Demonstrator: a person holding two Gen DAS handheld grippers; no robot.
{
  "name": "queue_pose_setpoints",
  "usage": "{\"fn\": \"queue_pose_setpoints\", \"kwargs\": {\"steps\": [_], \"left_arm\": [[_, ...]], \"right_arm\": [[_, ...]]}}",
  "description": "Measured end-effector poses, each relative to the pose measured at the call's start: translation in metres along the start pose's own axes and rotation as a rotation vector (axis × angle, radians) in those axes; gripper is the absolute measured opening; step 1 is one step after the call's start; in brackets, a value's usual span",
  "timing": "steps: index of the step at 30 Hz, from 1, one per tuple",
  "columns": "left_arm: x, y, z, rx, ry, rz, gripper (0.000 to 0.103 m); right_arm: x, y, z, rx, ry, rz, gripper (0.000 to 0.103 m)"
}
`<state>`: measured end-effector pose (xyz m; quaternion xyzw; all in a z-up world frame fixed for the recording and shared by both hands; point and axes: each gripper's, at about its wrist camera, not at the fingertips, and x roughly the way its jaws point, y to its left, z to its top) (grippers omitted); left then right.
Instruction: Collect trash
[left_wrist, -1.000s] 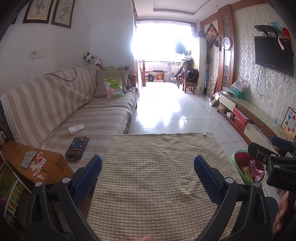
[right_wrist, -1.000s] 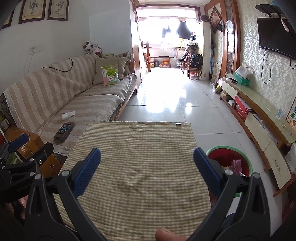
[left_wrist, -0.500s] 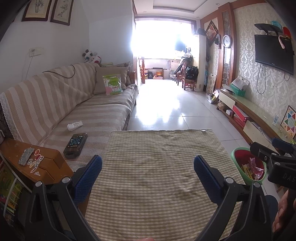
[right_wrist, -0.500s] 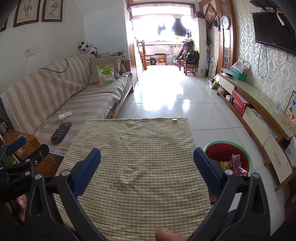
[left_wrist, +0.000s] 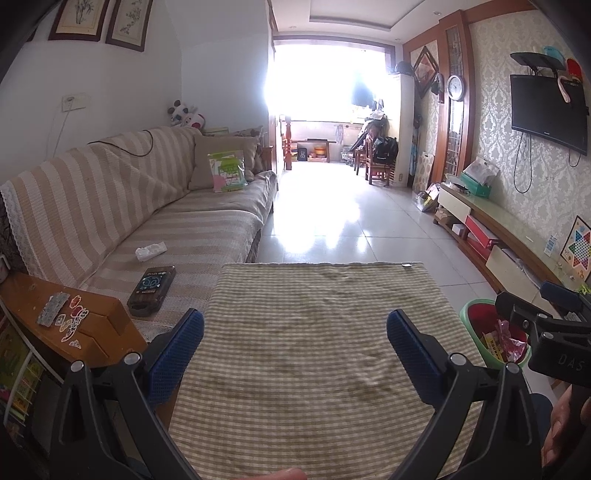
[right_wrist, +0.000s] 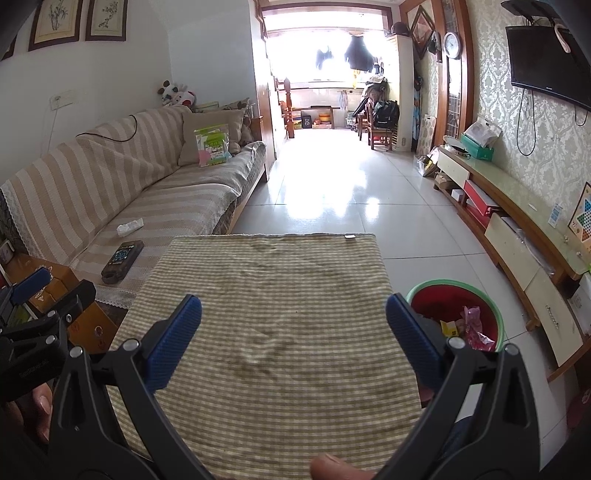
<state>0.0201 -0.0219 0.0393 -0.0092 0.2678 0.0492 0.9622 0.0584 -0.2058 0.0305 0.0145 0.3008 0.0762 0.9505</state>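
While nothing is in hand, I note from the left: a crumpled tissue (left_wrist: 150, 251) lies on the sofa (left_wrist: 192, 236), likely the remaining trash. My left gripper (left_wrist: 294, 341) and right gripper (right_wrist: 293, 326) hover released above the bare checked bench (right_wrist: 273, 280). The bin (right_wrist: 456, 295) stands on the floor beside its right edge, within easy reach for dropping, wrappers inside.
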Motion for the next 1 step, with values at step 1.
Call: {"fn": "queue_pose_setpoints", "kwargs": {"steps": [1], "left_arm": [[0.0005, 0.0019, 0.0007, -0.001, 0.000, 0.002, 0.095]], "right_arm": [[-0.0001, -0.0001, -0.0001, 0.001, 0.000, 0.000, 0.098]]}}
